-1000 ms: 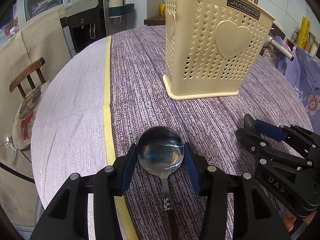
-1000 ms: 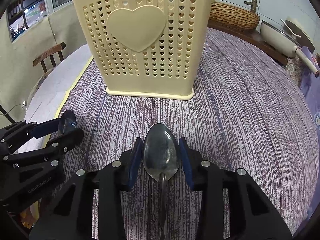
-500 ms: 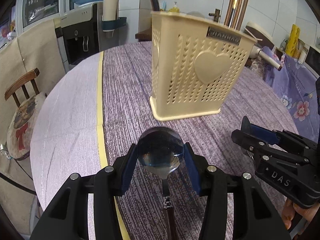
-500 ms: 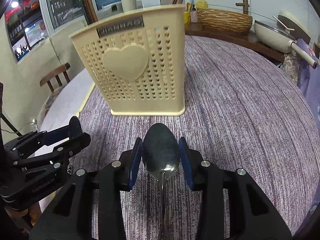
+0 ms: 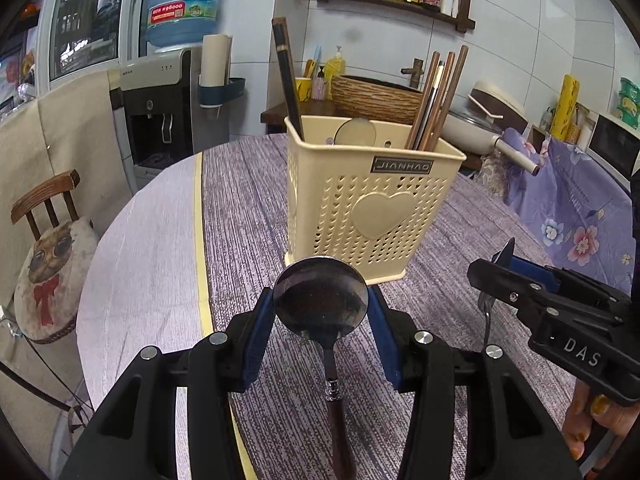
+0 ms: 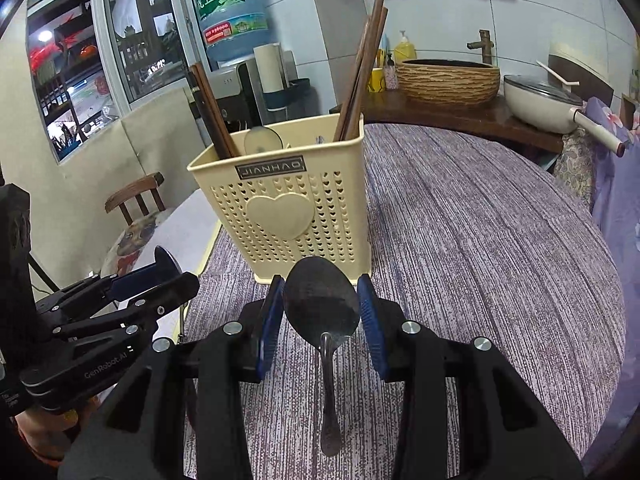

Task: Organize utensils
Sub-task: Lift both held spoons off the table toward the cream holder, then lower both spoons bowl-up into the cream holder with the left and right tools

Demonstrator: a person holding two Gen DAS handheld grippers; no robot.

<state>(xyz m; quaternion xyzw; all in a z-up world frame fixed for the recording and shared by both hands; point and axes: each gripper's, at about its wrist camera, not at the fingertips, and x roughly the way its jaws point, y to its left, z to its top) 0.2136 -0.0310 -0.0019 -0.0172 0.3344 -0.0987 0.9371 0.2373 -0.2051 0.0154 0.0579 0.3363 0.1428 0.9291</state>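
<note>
My left gripper [image 5: 320, 312] is shut on a round-bowled spoon with a dark wooden handle [image 5: 320, 300], held above the table. My right gripper [image 6: 320, 312] is shut on an all-metal spoon [image 6: 320, 300], also held up. A cream perforated utensil holder [image 5: 372, 204] with a heart on its front stands on the purple tablecloth just beyond both grippers; it also shows in the right wrist view [image 6: 284, 204]. It holds chopsticks [image 5: 434, 96] and a round spoon bowl [image 5: 355, 132]. The right gripper shows at the right of the left wrist view [image 5: 504, 276]; the left gripper shows at the left of the right wrist view [image 6: 172, 276].
The round table [image 6: 500, 240] has a pale uncovered strip on its left [image 5: 148, 248]. A wooden chair with an owl cushion [image 5: 48, 252] stands left. A water dispenser [image 5: 160, 112], a wicker basket [image 6: 448, 80] and a pan [image 6: 548, 104] stand behind the table.
Both grippers have risen and tilted up with their spoons; the holder's open top and contents have come into view. The holder looks farther off.
</note>
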